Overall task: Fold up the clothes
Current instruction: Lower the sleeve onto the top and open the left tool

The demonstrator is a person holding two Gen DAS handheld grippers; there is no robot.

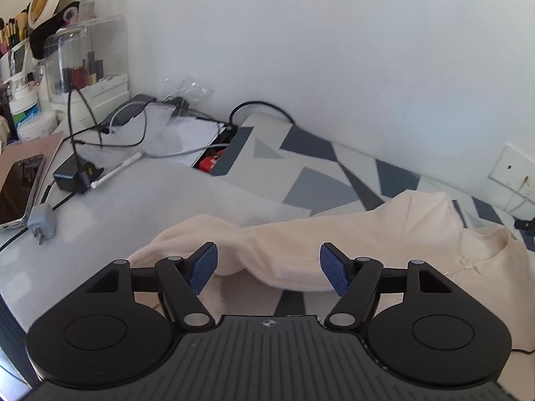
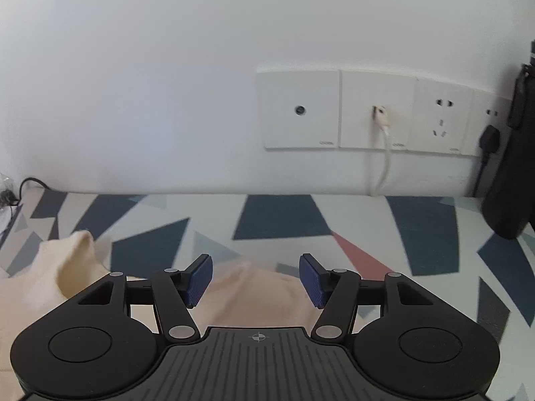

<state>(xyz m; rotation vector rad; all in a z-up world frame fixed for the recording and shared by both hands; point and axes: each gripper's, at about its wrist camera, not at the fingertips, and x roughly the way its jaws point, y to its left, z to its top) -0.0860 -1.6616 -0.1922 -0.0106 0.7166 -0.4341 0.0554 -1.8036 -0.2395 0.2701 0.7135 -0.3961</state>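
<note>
Cream-coloured soft knit garment [image 1: 351, 237] lies rumpled on the geometric-patterned cloth of blue, grey and white shapes [image 1: 311, 187]. A long tube of it, probably a sleeve, runs leftward toward the pale grey desk surface [image 1: 140, 193]; the neckline with a frayed edge [image 1: 474, 260] sits at right. It is bunched and ridged, not flat, and no tidy folded stack shows.

Left gripper [image 1: 267, 269]: jaws spread wide, nothing between the blue pads [image 1: 204, 267]. It hovers just above the sleeve-like part, fabric passing under the gap.

Right gripper [image 2: 255, 280]: jaws equally wide, holding nothing. Cream fabric [image 2: 257, 297] lies below and between the fingers; another hump rises at left [image 2: 77, 250].

Stage cannot be settled: this fits a garment awaiting spreading as well as 1 released between folds.

Handling judgement, whichever it is:
- Knit looks soft and stretchy; pinch a single edge layer, not a ridge of 2 or more, or the fold will drag hidden cloth.
- Take hold at matching points with both grippers so the edge lifts level.
- Keep the sleeve away from the black charger and cables [image 1: 75, 173] and the phone [image 1: 20, 190] on the desk at left; trailing fabric could snag them.
- The patterned cloth may slide with the garment; lift, do not drag.
</note>
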